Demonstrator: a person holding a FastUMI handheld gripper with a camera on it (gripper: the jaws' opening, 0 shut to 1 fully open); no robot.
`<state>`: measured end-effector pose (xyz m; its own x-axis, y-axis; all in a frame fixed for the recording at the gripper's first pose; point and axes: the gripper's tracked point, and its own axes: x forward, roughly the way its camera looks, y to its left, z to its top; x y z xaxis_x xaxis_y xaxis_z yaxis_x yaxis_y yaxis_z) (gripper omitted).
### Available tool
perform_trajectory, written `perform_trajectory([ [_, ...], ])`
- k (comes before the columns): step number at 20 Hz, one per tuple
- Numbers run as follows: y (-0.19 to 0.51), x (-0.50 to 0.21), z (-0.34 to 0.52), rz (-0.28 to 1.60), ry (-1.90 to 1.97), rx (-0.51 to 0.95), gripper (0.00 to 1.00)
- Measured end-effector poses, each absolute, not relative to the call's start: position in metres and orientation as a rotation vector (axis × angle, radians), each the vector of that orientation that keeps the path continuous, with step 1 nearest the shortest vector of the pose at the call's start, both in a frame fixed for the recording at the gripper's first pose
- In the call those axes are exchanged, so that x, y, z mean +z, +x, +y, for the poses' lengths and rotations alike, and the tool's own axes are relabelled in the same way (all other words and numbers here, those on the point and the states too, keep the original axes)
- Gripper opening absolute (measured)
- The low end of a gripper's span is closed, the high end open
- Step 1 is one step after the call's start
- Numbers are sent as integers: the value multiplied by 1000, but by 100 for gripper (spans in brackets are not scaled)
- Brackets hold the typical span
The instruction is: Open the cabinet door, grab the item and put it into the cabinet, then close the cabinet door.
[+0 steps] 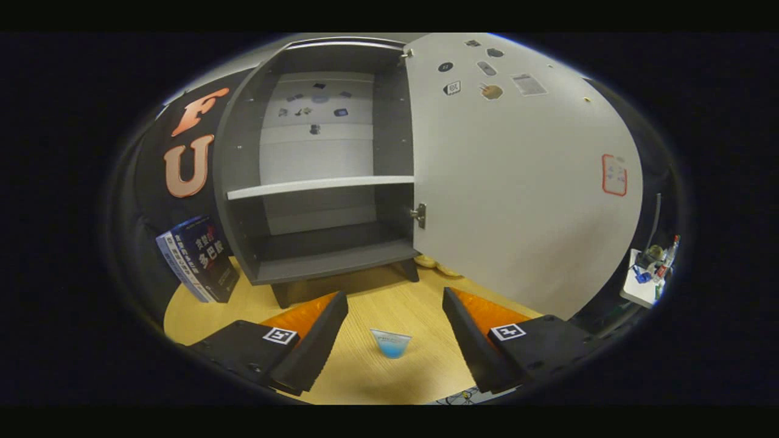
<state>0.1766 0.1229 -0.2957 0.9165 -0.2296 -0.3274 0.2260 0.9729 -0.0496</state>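
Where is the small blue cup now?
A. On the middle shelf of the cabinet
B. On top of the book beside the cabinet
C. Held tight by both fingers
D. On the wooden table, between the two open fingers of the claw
D: the small blue cup stands on the wooden table, between the spread fingers of the claw, touching neither, in front of the open cabinet.

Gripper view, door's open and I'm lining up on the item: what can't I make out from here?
- Small blue item, between the open gripper fingers: too small to identify.
- Yellow things under the cabinet: mostly hidden by the open door.
- Door stickers: too small.
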Motion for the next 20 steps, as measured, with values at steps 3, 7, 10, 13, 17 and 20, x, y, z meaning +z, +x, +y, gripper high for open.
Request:
perform_trajectory([
  [3, 182, -334, 118, 404, -11, -261, 100],
  [7, 189, -376, 110, 468, 11, -302, 100],
  [10, 194, -402, 105, 504, 34, -325, 100],
  [13, 193, -421, 105, 546, 73, -331, 97],
  [17, 192, -423, 112, 567, 94, -303, 68],
  [20, 193, -413, 121, 583, 106, -255, 59],
])
